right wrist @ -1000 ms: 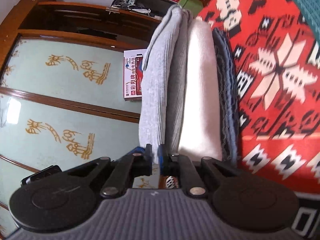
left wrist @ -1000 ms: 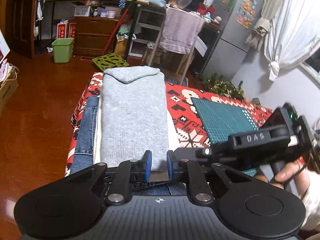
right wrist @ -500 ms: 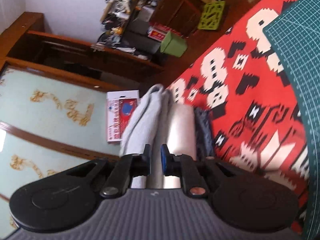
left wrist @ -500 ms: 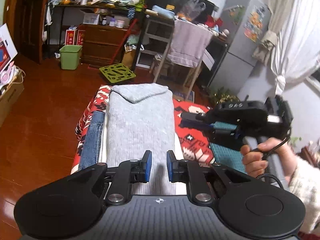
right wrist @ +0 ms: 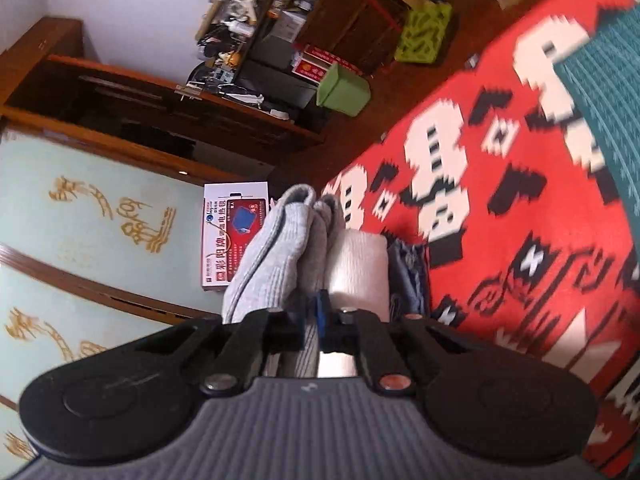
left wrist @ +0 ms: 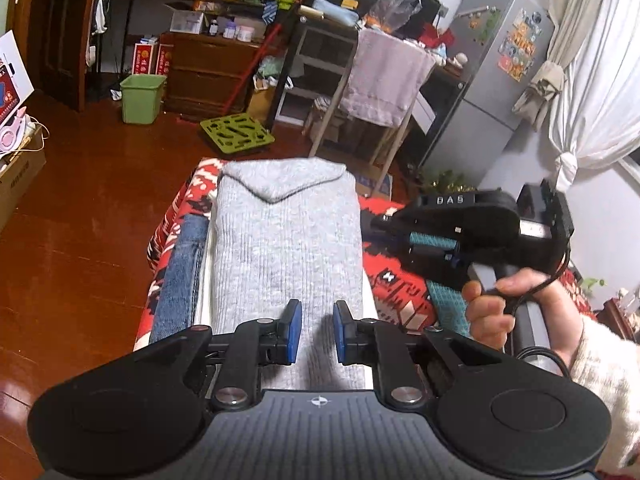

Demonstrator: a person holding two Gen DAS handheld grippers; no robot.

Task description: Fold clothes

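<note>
A folded grey knit garment (left wrist: 286, 240) tops a stack, with a white garment (right wrist: 360, 264) under it and blue jeans (left wrist: 178, 272) at the bottom. The stack lies along the left side of a red patterned tablecloth (left wrist: 400, 280). My left gripper (left wrist: 317, 334) hovers over the near end of the grey knit, its jaws a small way apart with nothing between them. To the right of the stack a hand (left wrist: 488, 312) holds my right gripper (left wrist: 374, 224) clear of the cloth. In the right wrist view, rolled on its side, that gripper (right wrist: 310, 320) points at the stack's edge with its pads almost together.
A green cutting mat (left wrist: 444, 300) lies on the cloth right of the stack. The table's left edge drops to a wooden floor (left wrist: 80, 240). Beyond it stand a green bin (left wrist: 142, 98), shelves and a towel rack (left wrist: 384, 76).
Both grippers have drawn back from the stack. The right one left the grey knit's near edge and rose to the right; the left one's view has pulled back and up.
</note>
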